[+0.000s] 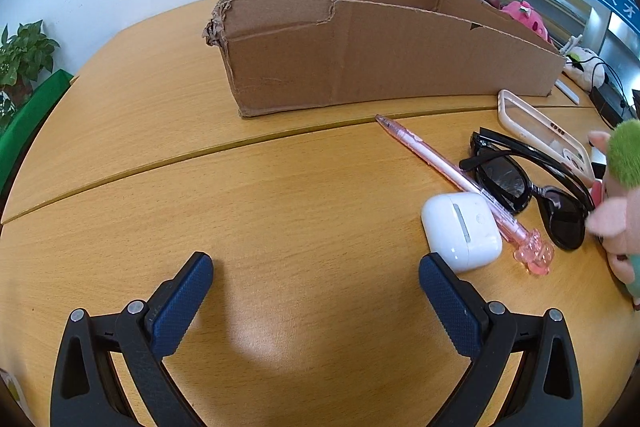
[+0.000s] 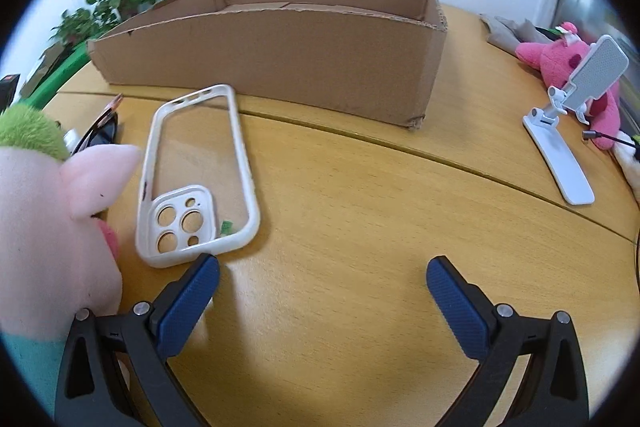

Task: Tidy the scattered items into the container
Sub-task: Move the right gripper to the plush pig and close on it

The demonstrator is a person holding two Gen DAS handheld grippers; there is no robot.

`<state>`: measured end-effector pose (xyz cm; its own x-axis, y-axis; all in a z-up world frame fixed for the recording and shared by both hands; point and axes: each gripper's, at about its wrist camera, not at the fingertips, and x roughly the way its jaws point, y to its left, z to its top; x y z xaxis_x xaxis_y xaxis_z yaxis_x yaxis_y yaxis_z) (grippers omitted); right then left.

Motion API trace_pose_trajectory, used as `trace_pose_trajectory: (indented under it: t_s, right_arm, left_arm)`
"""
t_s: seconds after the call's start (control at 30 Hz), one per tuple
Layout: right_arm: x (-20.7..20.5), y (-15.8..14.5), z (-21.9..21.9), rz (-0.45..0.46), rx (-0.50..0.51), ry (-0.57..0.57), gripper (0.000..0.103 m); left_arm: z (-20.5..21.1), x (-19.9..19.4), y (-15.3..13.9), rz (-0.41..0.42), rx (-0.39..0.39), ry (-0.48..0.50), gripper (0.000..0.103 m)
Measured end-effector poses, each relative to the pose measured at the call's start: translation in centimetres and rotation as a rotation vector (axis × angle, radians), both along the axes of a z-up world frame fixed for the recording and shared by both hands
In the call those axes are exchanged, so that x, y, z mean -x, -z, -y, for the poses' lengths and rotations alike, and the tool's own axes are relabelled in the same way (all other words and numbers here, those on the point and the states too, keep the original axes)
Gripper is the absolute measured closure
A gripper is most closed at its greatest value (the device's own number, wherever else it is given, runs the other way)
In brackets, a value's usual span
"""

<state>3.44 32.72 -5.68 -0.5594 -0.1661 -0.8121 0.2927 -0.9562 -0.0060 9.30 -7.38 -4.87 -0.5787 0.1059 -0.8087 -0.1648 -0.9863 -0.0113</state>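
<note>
A long open cardboard box [image 1: 360,59] stands at the back of the wooden table; it also shows in the right wrist view [image 2: 280,55]. In the left wrist view a white earbud case [image 1: 460,231], a pink pen [image 1: 452,179], black sunglasses [image 1: 524,187], a clear phone case [image 1: 540,131] and a pink plush with green hair [image 1: 620,195] lie at the right. My left gripper [image 1: 316,267] is open and empty, left of the earbud case. My right gripper [image 2: 322,271] is open and empty; its left finger [image 2: 188,303] is just below the phone case [image 2: 200,175], beside the plush [image 2: 52,219].
A white phone stand [image 2: 568,131] and a pink plush toy [image 2: 560,63] sit at the right of the table. A potted plant [image 1: 24,55] and something green [image 1: 28,119] are beyond the table's left edge. A seam [image 1: 200,151] crosses the tabletop.
</note>
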Motion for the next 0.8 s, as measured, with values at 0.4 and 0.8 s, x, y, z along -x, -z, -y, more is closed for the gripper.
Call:
trace_pose_trajectory:
  t_s: [0.4, 0.8]
  right_arm:
    - [-6.0, 0.1, -5.1, -0.005, 0.002, 0.196, 0.0]
    - [-14.3, -5.9, -3.5, -0.149, 0.308, 0.189, 0.0]
  left_arm:
    - [-2.5, -5.7, -1.3, -0.038, -0.015, 0.016, 0.0]
    - [-10.4, -7.6, -6.3, -0.03, -0.422, 0.116, 0.0]
